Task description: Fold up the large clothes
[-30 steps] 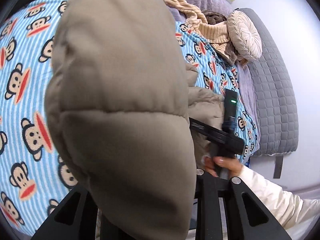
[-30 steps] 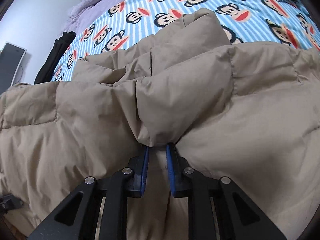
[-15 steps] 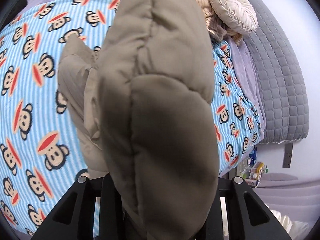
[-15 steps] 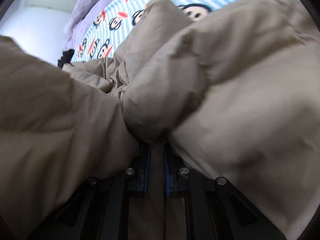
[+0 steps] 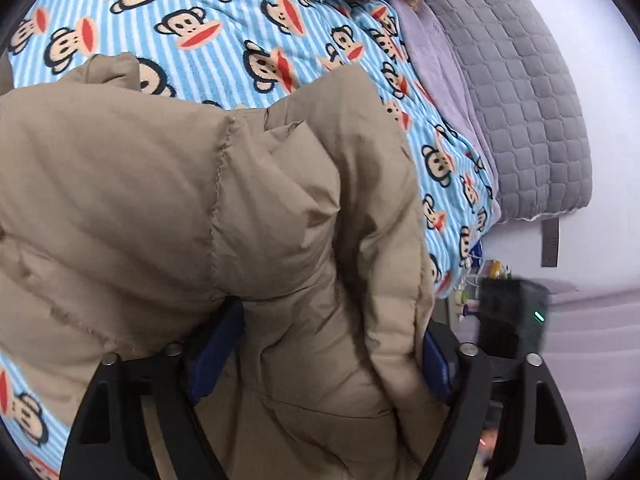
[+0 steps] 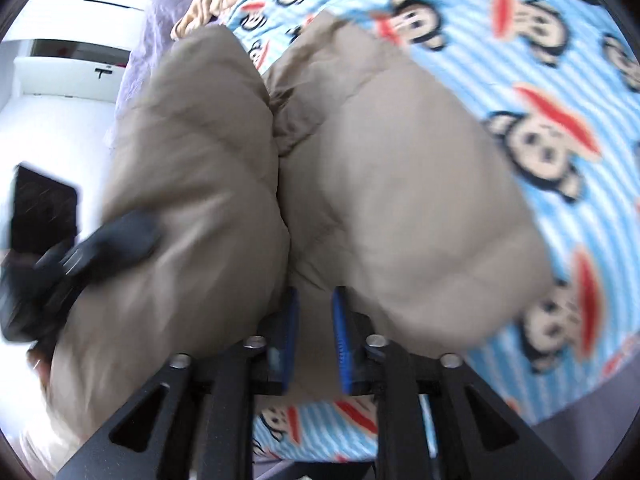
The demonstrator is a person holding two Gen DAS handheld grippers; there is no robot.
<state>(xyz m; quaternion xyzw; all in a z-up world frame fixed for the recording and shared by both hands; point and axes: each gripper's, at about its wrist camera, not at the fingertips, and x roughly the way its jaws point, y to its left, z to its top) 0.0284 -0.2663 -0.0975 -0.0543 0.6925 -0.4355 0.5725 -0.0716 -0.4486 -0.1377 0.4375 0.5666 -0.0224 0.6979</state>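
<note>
So the bed is wearing a fleecy blue-and-white striped blanket printed with red-mouthed monkey faces, with a grey quilted cover hanging over the far side against a pale wall, and a cream knit garment is sitting up near the top end. No readable writing anywhere, just a small green light glowing on the other black gripper unit.

The puffy beige quilted down jacket is lying bunched on the blanket. The left gripper is sitting with its blue pads spread wide around a thick fold of it. The right gripper is pinching jacket fabric between pads that are nearly together.

Half a second back the left one was holding the jacket lifted; now it's lying lower and wider over the bed.
</note>
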